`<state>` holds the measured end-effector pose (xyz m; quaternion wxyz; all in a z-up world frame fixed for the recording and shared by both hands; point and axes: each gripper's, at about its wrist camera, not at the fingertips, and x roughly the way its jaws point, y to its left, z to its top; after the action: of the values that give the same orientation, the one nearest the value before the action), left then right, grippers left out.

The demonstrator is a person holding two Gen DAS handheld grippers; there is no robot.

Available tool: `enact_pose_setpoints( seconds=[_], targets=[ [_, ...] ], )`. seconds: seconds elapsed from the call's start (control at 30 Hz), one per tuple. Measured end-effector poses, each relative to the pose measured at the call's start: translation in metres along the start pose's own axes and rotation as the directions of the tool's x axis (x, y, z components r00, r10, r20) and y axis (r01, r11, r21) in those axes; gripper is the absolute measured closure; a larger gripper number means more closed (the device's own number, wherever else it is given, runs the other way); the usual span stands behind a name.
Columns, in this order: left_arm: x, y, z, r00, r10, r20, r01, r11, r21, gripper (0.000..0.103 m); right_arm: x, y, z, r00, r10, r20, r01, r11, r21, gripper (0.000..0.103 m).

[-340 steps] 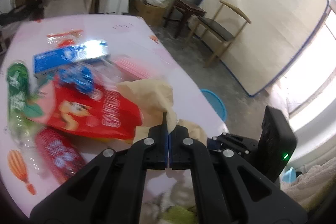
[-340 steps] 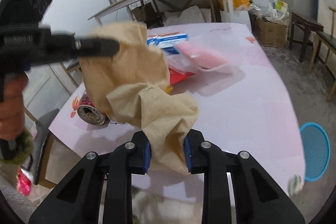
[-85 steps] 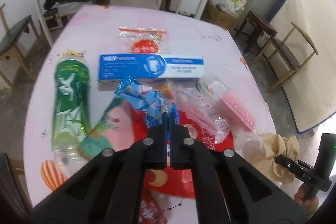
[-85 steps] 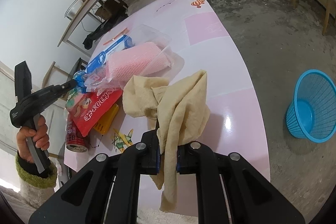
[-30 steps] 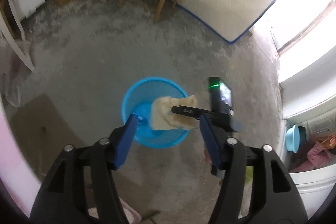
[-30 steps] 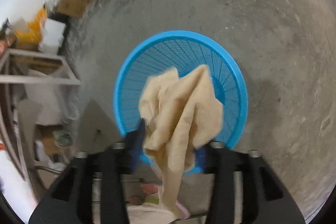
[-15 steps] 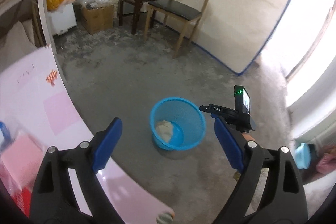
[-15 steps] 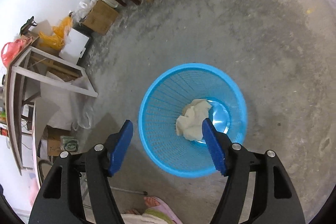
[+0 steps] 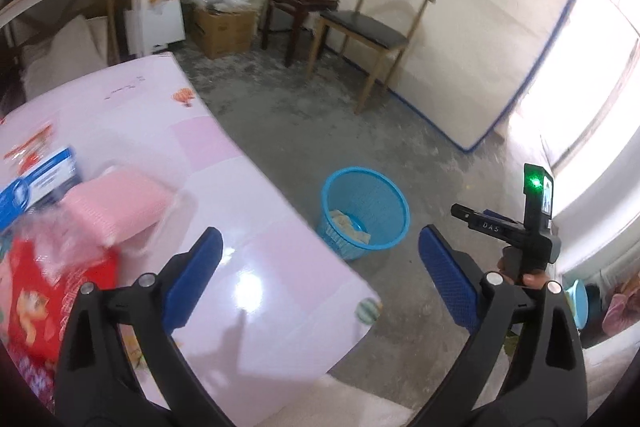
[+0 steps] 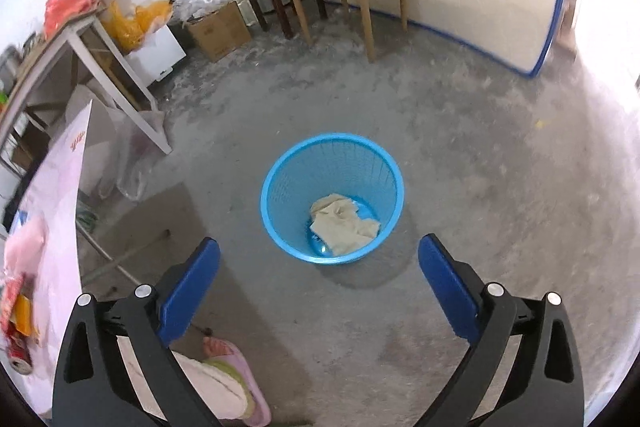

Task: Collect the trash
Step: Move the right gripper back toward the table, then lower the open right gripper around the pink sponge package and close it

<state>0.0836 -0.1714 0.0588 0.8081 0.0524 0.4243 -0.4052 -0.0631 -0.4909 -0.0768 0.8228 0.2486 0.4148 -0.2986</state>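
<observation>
Drop done; both grippers empty.
Pink table holds red snack bag; left gripper just opened wide, next grasp there. Blue mesh basket holds beige crumpled paper; right gripper likewise wide.

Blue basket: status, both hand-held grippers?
Left hand-held gripper and right hand-held gripper open, jaws just widened, nothing between. Beige cloth in blue basket. Wrappers remain on pink table. Nothing obstructing.

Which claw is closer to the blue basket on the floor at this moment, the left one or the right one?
Right. The right claw hangs open over the floor just beside the blue basket, looking down into it. The left claw, also open, is back over the pink table.
</observation>
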Motion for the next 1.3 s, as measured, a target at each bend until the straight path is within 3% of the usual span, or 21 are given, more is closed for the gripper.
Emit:
enact_pose_setpoints(
  seconds=[0.17,0.3,0.4,0.5,0.6,0.77,1.03,1.3],
  targets=[
    [-0.033,0.031,-0.017,0.996,0.045,0.083,-0.041,0.998,-0.049,0.009,-0.036,0.055,0.007,0.993,-0.045,0.109,0.063,0.983,-0.171,0.006],
    [-0.052,0.054,-0.032,0.987,0.084,0.138,-0.071,0.992,-0.102,0.009,-0.070,0.100,0.012,0.971,-0.056,0.233,0.125,0.948,-0.294,0.006],
    [-0.061,0.068,-0.042,0.983,0.090,0.157,-0.068,0.988,-0.140,0.009,-0.099,0.127,0.010,0.948,0.025,0.317,0.086,0.940,-0.329,0.007],
    [-0.070,0.083,-0.053,0.980,0.098,0.173,-0.066,0.981,-0.182,0.009,-0.117,0.149,0.001,0.920,0.176,0.349,-0.029,0.921,-0.388,0.006],
    [-0.081,0.098,-0.061,0.973,0.117,0.197,-0.075,0.975,-0.210,0.009,-0.120,0.171,-0.005,0.910,0.301,0.286,-0.154,0.884,-0.442,0.006],
    [-0.102,0.113,-0.073,0.948,0.202,0.245,-0.150,0.965,-0.217,0.009,-0.122,0.202,-0.009,0.883,0.422,0.207,-0.295,0.840,-0.456,0.006],
    [-0.119,0.137,-0.089,0.909,0.307,0.281,-0.244,0.940,-0.238,0.009,-0.102,0.269,-0.012,0.797,0.601,-0.062,-0.562,0.699,-0.443,0.006],
    [-0.119,0.151,-0.100,0.896,0.337,0.289,-0.275,0.932,-0.235,0.009,-0.088,0.336,-0.025,0.777,0.601,-0.185,-0.594,0.606,-0.529,0.007]
  ],
)
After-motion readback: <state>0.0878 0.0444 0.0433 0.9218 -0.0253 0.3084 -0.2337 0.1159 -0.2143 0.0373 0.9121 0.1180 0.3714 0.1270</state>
